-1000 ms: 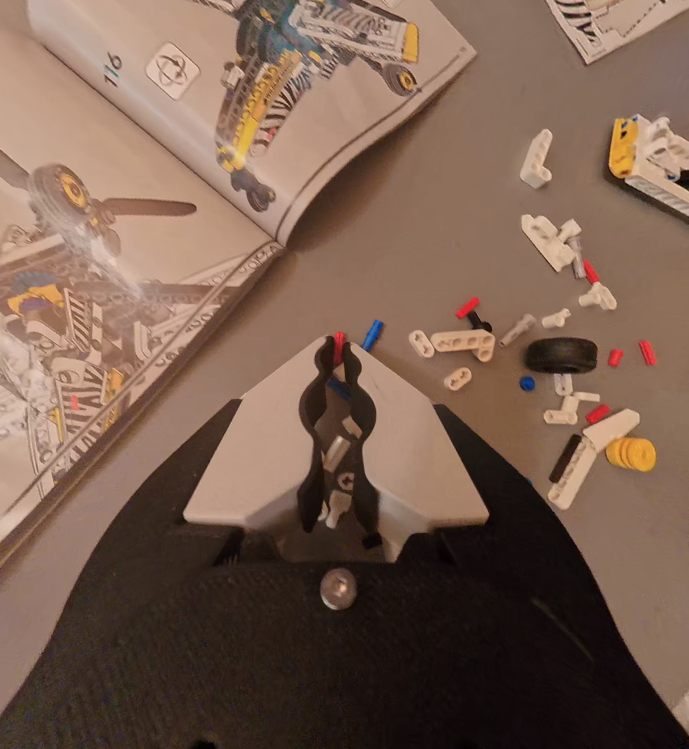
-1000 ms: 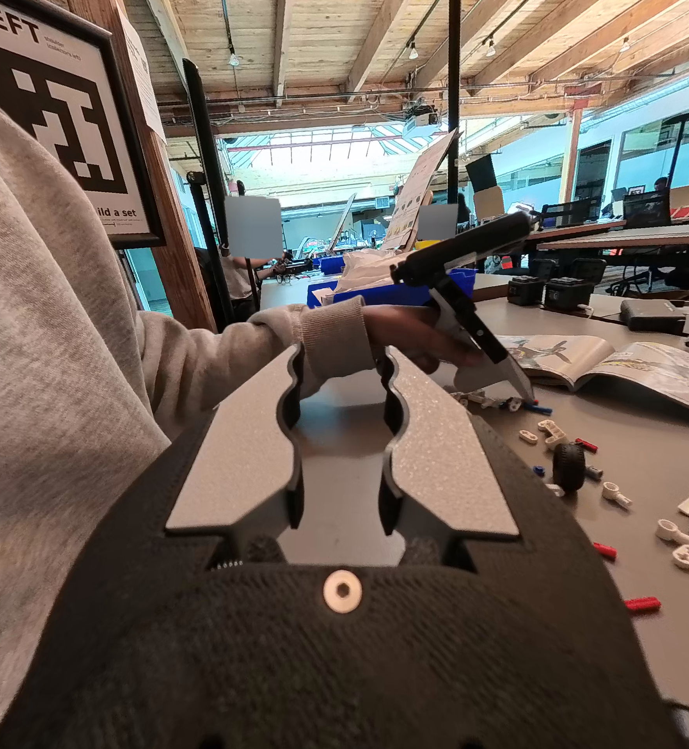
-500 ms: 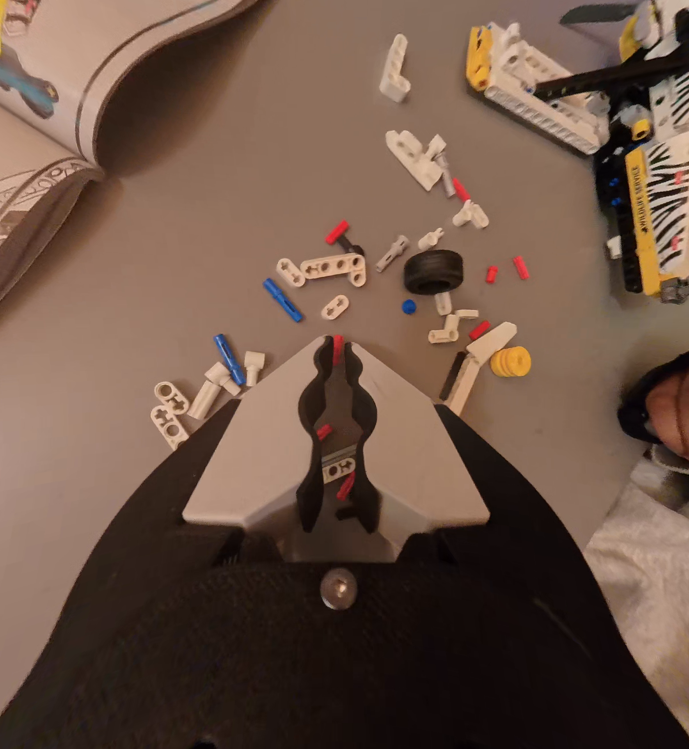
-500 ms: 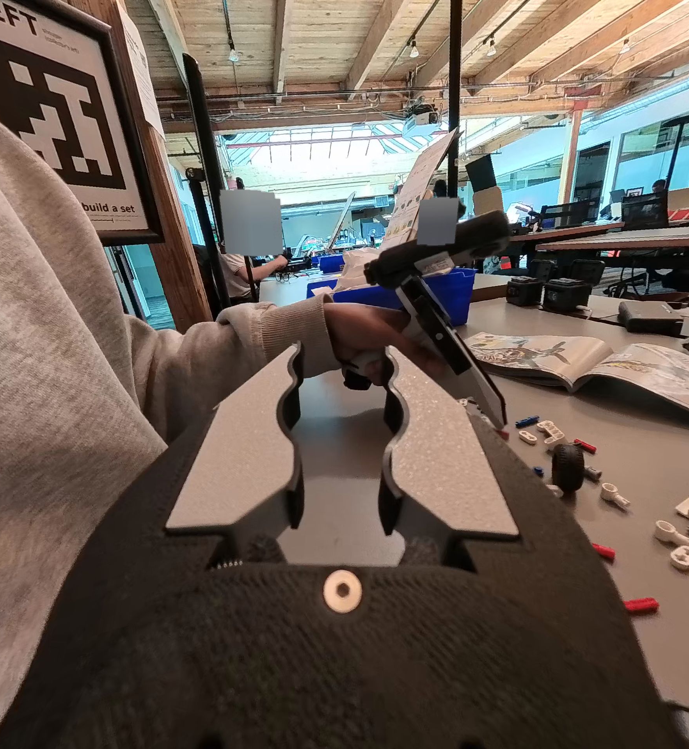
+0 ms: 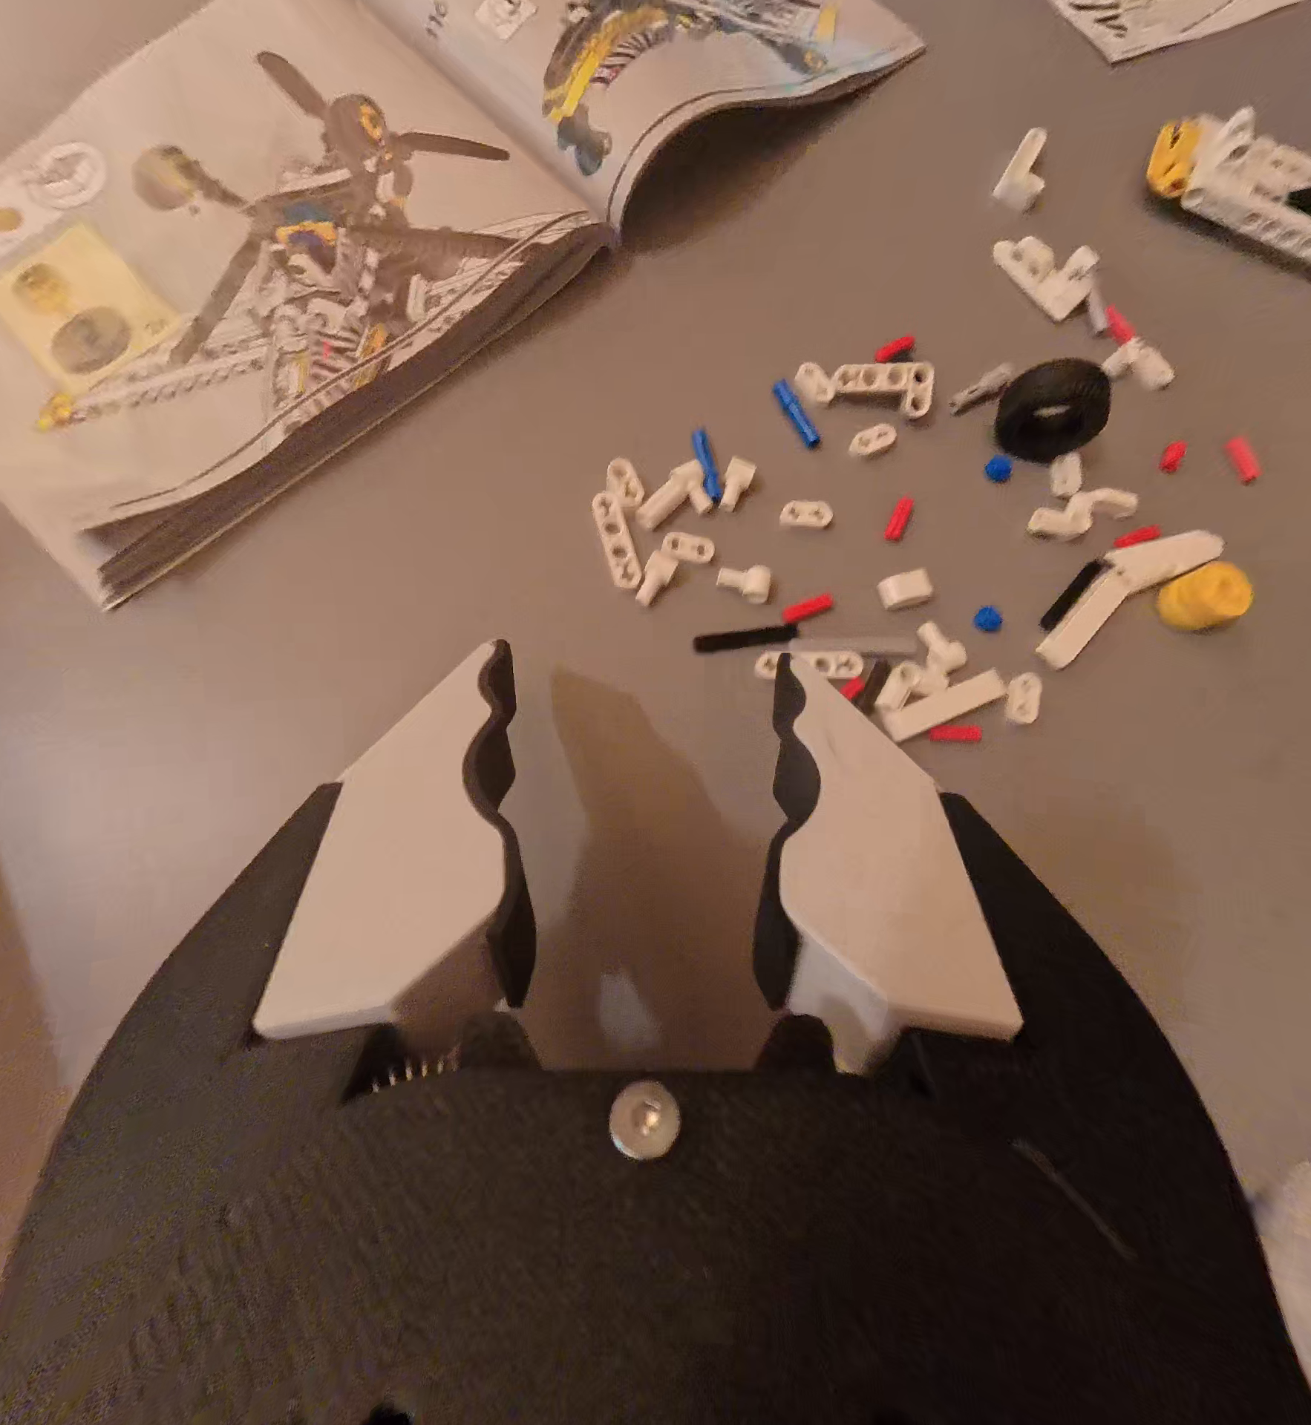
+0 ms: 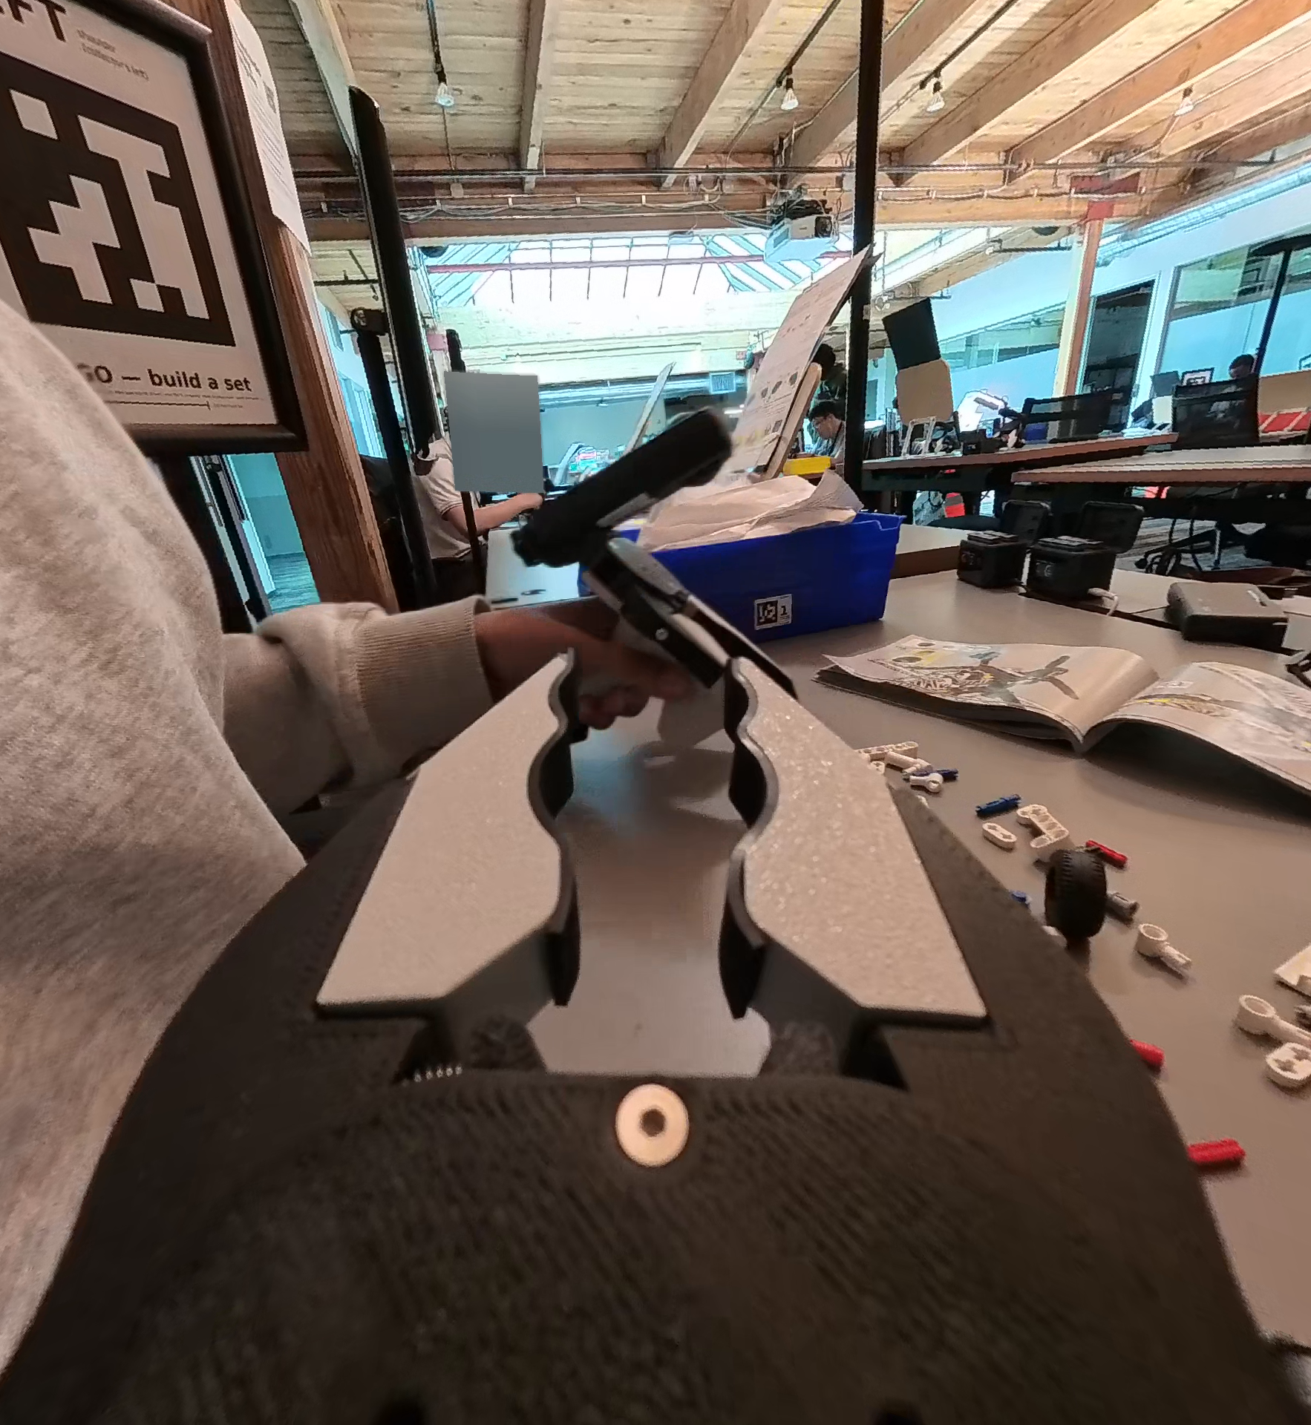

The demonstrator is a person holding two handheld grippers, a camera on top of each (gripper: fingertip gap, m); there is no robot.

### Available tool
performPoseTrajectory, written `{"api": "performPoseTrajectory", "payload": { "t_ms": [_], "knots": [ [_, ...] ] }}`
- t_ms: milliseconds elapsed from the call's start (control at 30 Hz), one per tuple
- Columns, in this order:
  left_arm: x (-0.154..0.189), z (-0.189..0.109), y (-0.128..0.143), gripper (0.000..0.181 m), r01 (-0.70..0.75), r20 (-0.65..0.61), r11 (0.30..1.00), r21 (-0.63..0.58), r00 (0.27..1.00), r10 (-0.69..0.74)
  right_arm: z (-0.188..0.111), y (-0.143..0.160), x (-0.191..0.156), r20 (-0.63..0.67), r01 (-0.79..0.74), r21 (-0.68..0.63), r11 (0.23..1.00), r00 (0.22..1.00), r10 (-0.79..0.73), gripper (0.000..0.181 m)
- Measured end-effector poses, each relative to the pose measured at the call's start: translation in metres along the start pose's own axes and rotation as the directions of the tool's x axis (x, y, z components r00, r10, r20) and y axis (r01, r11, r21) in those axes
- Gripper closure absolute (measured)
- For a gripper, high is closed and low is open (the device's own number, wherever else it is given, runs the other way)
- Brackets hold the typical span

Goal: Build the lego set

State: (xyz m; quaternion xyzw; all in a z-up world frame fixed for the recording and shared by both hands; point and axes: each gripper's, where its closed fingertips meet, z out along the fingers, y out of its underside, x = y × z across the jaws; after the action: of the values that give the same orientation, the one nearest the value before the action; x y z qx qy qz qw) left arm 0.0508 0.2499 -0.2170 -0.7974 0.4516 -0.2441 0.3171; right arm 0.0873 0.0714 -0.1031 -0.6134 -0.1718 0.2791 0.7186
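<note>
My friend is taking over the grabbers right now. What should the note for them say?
Left gripper: jaws open, holding nothing, above bare table beside the loose pieces.
Right gripper: jaws open, holding nothing.
Instruction book lies open beyond the pieces. Black tyre and yellow round piece lie among them.
Done: a partly built white and yellow section sits at the far edge.
Left: many small pieces not yet attached.
</note>
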Motion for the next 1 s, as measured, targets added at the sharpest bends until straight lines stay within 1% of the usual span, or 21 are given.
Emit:
{"api": "performPoseTrajectory", "payload": {
  "t_ms": [67,167,233,300,367,433,467,533,600,733,800,867,933,967,1000],
  "knots": [
    [-0.004,-0.01,0.002,0.114,-0.018,0.051,0.998,0.054,0.999,0.016,0.0,0.0,0.0,-0.005,0.002,0.0,1.0,1.0,-0.002,0.145],
    [-0.009,-0.02,-0.007,0.116,0.0,0.09,0.988,0.151,0.996,-0.013,0.0,0.0,0.003,-0.035,0.014,-0.002,1.0,0.999,-0.014,0.145],
    [-0.007,-0.018,-0.008,0.116,0.004,0.082,0.988,0.154,0.997,-0.017,0.002,0.002,0.007,-0.078,0.037,-0.017,0.999,0.996,-0.039,0.144],
    [-0.011,-0.015,-0.005,0.117,-0.028,0.123,0.991,0.132,0.992,0.012,0.007,0.006,0.011,-0.131,0.082,-0.054,0.995,0.987,-0.088,0.142],
    [-0.019,-0.018,-0.011,0.123,-0.073,0.179,0.988,0.137,0.983,0.048,0.019,0.017,0.015,-0.169,0.122,-0.135,0.983,0.975,-0.144,0.139],
    [-0.024,-0.025,-0.023,0.123,-0.102,0.186,0.982,0.159,0.98,0.072,0.034,0.04,0.02,-0.185,0.157,-0.296,0.942,0.958,-0.218,0.137],
    [-0.025,-0.028,-0.029,0.122,-0.103,0.181,0.978,0.18,0.981,0.07,0.041,0.053,0.023,-0.184,0.179,-0.384,0.906,0.947,-0.265,0.141],
    [-0.026,-0.033,-0.038,0.123,-0.089,0.155,0.971,0.221,0.986,0.056,0.051,0.076,0.032,-0.172,0.21,-0.529,0.822,0.922,-0.346,0.155],
    [-0.023,-0.035,-0.04,0.124,-0.076,0.128,0.963,0.26,0.991,0.043,0.059,0.094,0.037,-0.139,0.203,-0.613,0.763,0.923,-0.358,0.181],
    [-0.014,-0.04,-0.04,0.128,-0.057,0.06,0.937,0.345,0.997,0.038,0.078,0.112,0.039,-0.111,0.109,-0.669,0.735,0.963,-0.245,0.181],
    [-0.011,-0.045,-0.04,0.129,-0.038,0.014,0.918,0.394,0.999,0.035,0.084,0.118,0.046,-0.108,0.12,-0.7,0.704,0.957,-0.27,0.181],
    [0.0,-0.053,-0.042,0.13,0.009,-0.093,0.891,0.453,0.995,0.037,0.089,0.124,0.051,-0.079,0.188,-0.728,0.66,0.932,-0.353,0.179],
    [0.011,-0.064,-0.045,0.131,0.08,-0.209,0.857,0.509,0.977,0.033,0.094,0.13,0.051,-0.009,0.305,-0.751,0.586,0.882,-0.471,0.176],
    [0.014,-0.07,-0.047,0.132,0.12,-0.256,0.84,0.53,0.966,0.023,0.097,0.133,0.05,0.046,0.39,-0.754,0.528,0.833,-0.551,0.175],
    [0.016,-0.075,-0.047,0.132,0.154,-0.297,0.825,0.543,0.955,0.017,0.099,0.135,0.05,0.103,0.483,-0.748,0.456,0.763,-0.639,0.177]
  ]
}}
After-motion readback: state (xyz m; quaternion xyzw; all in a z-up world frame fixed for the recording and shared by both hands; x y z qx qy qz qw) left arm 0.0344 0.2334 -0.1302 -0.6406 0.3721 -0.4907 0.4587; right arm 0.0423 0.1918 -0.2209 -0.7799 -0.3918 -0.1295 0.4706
